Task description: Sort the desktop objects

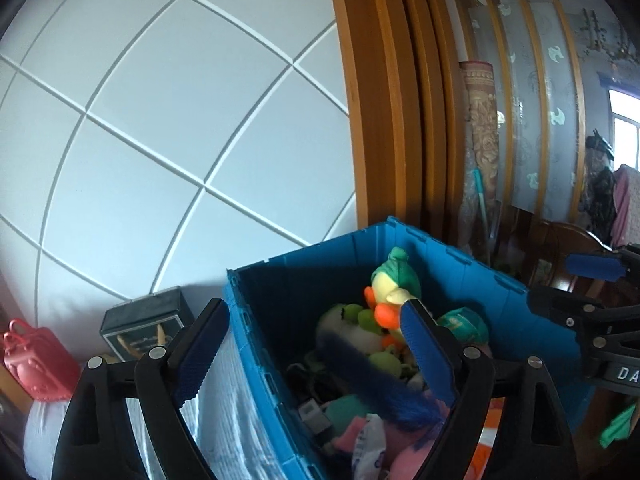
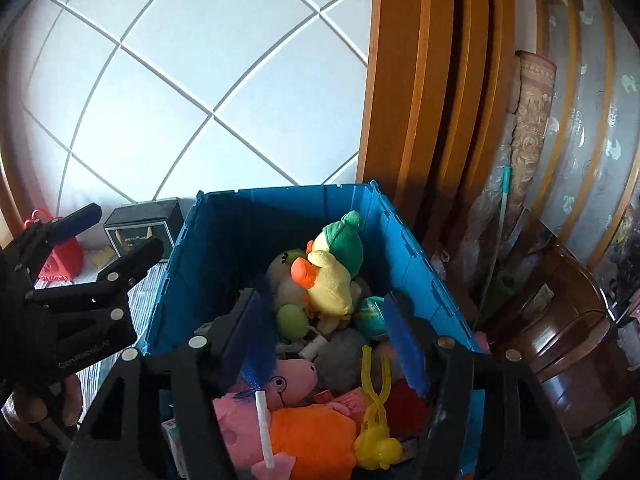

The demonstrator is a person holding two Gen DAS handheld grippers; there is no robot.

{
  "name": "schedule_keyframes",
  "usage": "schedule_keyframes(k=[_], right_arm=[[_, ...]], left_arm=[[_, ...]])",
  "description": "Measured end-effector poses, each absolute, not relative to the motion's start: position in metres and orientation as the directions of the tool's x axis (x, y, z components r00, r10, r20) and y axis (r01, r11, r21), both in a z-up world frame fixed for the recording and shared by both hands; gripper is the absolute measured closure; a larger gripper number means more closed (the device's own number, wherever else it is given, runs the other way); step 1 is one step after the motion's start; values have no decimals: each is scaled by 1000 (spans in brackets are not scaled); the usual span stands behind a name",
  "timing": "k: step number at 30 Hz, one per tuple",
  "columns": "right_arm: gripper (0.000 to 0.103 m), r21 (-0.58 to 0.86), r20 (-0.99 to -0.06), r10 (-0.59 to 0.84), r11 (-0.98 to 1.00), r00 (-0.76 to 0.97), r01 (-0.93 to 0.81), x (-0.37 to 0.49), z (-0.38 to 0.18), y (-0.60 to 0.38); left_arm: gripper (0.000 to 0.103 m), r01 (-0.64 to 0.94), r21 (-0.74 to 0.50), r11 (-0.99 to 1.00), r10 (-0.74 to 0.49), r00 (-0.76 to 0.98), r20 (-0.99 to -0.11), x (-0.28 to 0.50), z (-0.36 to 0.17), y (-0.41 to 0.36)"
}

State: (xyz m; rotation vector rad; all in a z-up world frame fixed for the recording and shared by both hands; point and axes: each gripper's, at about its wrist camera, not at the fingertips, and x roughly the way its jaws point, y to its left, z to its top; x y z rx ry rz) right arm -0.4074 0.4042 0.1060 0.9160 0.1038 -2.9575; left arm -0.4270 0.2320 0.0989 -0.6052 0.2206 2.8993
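A blue plastic bin (image 2: 404,248) (image 1: 472,280) holds several plush toys, among them a yellow duck with a green hat (image 2: 332,268) (image 1: 394,284). A blue feather with a white quill (image 2: 260,384) lies loose over the pink and orange plush, beside the left finger of my right gripper (image 2: 324,338), which stands open above the bin. In the left wrist view the feather (image 1: 376,384) is a blurred blue streak between the spread fingers of my left gripper (image 1: 316,356), pressed by neither pad. That gripper straddles the bin's left wall.
A black box (image 2: 144,224) and a red bag (image 2: 60,260) stand left of the bin against the tiled wall. A wooden door frame (image 2: 420,100), a rolled carpet (image 2: 528,128) and dark wooden furniture (image 2: 568,336) crowd the right. A hand (image 2: 48,400) holds the left gripper.
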Motion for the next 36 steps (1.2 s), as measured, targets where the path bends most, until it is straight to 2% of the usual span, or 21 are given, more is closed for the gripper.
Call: schedule_keyframes(k=[4,5,9,12,18,22,23,24,25,30,36], right_arm=[[39,-42,-468,-29,-998,-883,55,-370,104,390],[35,-39,-438,-31,-998,-898,54,-357,103,384],[35,-41,-329,-33,-998,-944,49,-312,89,360],[35,-28,-272,-29,-999,-962,39,-279,76,344],[35,-20,-274,40,-999,-961,-36,-221,54,325],[34,-13,-240,79,-997,-968,-78,-163,47,311],[30,-16,-236,78,-997,-969,-76,-150,45,303],[20,-20,-233,74,-997,-970,-72,-140,44,293],[18,-23,-230,70,-998,-971,-67,-130,43,283],[18,-27,-215,27,-999,-976,-21,-92,38,239],[18,-22,-217,-60,-998,-974,66,-65,38,217]], left_arm=[[15,-150,104,-983,105,-930,-353,-389,102,209],[13,-138,101,-985,96,-936,-339,-378,101,202],[3,-69,98,-993,38,-957,-288,-333,92,170],[2,-26,110,-994,-5,-963,-268,-305,85,149],[2,-42,97,-994,16,-965,-262,-247,73,119],[1,-77,73,-994,54,-962,-267,-205,60,98],[1,-84,66,-994,63,-958,-279,-197,56,92],[1,-83,64,-994,61,-954,-295,-191,53,86],[1,-80,65,-995,57,-950,-306,-183,50,80],[1,-2,116,-993,-33,-953,-300,-135,41,49],[1,107,94,-990,-130,-950,-283,-70,41,21]])
